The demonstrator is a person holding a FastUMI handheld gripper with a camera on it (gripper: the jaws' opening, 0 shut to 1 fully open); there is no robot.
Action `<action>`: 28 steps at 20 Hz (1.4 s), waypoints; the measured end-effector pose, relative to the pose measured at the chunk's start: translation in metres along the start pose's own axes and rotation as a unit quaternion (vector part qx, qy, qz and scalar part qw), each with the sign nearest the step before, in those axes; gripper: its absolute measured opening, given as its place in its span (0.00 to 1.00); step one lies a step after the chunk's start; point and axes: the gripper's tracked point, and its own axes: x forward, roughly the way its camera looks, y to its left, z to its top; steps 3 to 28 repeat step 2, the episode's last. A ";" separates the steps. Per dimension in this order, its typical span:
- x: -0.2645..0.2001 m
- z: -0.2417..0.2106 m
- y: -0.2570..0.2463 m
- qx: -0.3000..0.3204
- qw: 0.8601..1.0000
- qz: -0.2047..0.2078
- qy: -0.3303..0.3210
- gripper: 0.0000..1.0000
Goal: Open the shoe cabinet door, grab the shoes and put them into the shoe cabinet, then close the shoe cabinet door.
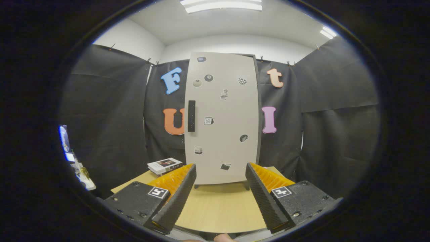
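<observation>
- The claw is spread wide, nothing between its two fingers; each black finger has a ridged inner face and an orange ribbed back, and each base block carries a small square black-and-white marker.
- Below and between the fingers lies a light wooden table, its top bare in the gap; its near edge shows at the bottom, with a small rounded, skin-toned shape just under that edge, too cut off to tell what it is.
- Beyond the left finger, on the table's far left part, sits a small stack of books.
- The cabinet stands upright on the table, straight ahead of the claw and beyond the fingertips, apart from them. Seen between the fingers, its foot lines up with the gap, and short dark legs lift it off the tabletop.
- Its pale grey door is closed, flat to the front, with small stickers scattered over it.
- A black vertical handle sits near the door's left edge, about mid-height, above and beyond the left fingertip.
- A dark side edge of the cabinet shows along its right.
- Behind the cabinet hangs the booth's black cloth wall, clipped along its top.
- Above the cloth are white walls, a white ceiling and ceiling lights.
- Far off to the left is some bright clutter, too small and bent to make out.
</observation>
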 end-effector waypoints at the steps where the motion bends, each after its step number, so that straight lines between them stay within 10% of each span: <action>1: -0.001 0.000 0.001 -0.002 1.000 0.001 0.000 0.97; 28: -0.001 0.000 0.002 -0.002 1.000 0.003 -0.001 0.97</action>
